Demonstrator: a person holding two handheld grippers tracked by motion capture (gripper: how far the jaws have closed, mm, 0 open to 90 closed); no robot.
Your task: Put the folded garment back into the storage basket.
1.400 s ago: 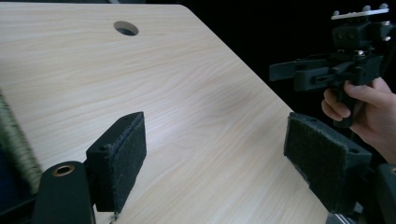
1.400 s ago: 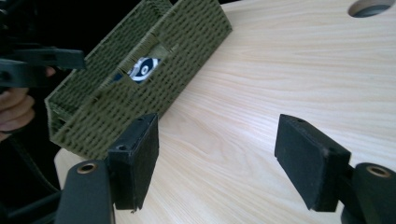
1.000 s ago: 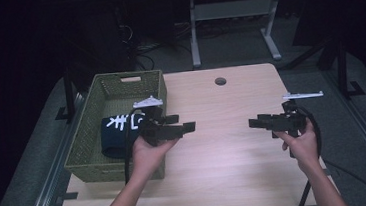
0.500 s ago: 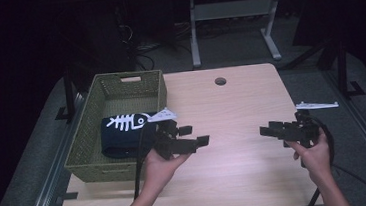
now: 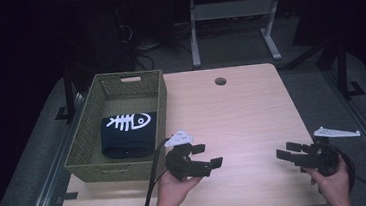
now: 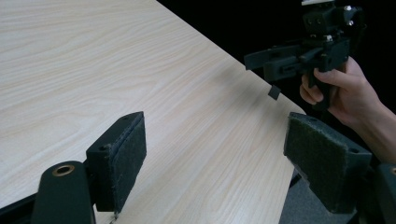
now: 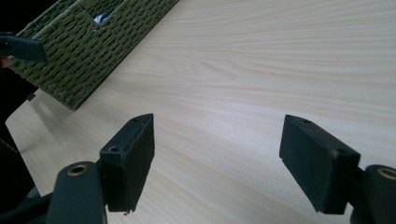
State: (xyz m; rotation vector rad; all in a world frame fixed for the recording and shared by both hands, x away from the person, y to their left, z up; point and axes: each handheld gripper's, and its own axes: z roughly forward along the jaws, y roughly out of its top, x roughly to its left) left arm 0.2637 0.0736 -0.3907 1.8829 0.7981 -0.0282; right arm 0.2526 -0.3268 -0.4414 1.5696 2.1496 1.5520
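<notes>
Both grippers are pulled back to the near table edge, left gripper (image 5: 203, 157) and right gripper (image 5: 290, 153) wide and empty, right just opened further; folded fish-bone shirt (image 5: 127, 133) sits in the woven basket (image 5: 86, 141) far-left, placement judged done.

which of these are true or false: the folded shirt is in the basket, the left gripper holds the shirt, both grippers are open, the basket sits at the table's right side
1. The folded dark shirt lies inside the woven basket. True.
2. The left gripper holds the shirt. False: its jaws are empty, over bare table beside the basket.
3. Both grippers have their jaws apart. True: the right gripper is open too, nothing between its jaws, which have just been opening.
4. The basket sits at the table's right side. False: it stands at the left side.
</notes>
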